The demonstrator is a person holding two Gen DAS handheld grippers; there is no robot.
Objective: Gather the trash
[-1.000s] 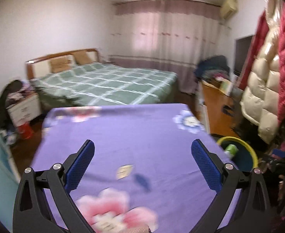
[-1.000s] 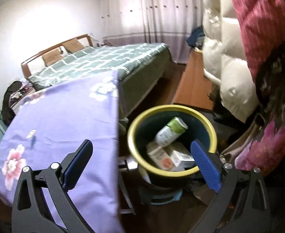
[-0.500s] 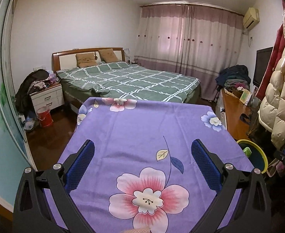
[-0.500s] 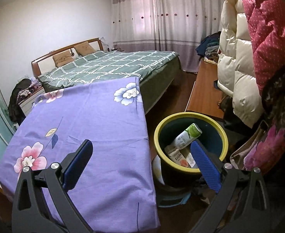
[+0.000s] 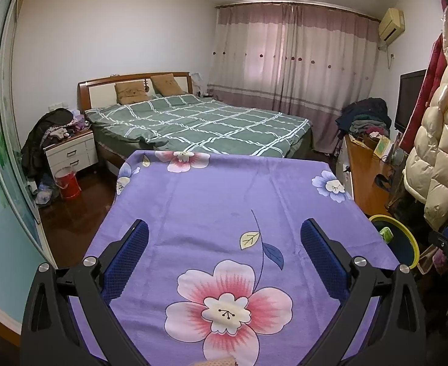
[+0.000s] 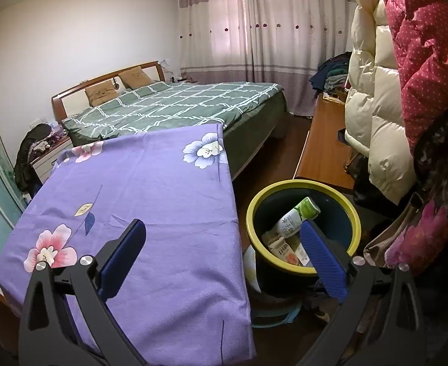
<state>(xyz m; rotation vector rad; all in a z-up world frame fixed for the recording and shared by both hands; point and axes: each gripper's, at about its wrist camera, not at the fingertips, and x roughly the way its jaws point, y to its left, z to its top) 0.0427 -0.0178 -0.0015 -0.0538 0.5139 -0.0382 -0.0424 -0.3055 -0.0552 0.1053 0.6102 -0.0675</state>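
Note:
A dark bin with a yellow rim (image 6: 254, 207) stands on the floor right of the table; it also shows at the right edge in the left wrist view (image 5: 408, 238). Inside lie a white bottle with a green cap (image 6: 295, 218) and some cartons (image 6: 282, 248). My right gripper (image 6: 222, 254) is open and empty, above the table's right edge and the bin. My left gripper (image 5: 224, 256) is open and empty over the table, which is covered by a purple flowered cloth (image 5: 218, 201). No loose trash shows on the cloth.
A bed with a green checked cover (image 5: 199, 125) lies beyond the table. A wooden cabinet (image 6: 323, 149) and hanging padded coats (image 6: 373, 106) line the right side. A white nightstand (image 5: 70, 152) and a red bucket (image 5: 68, 181) stand at the left on dark floor.
Both grippers have drawn back and up. The right view now shows more of the table and the bin farther off. The left view has steadied over the cloth.

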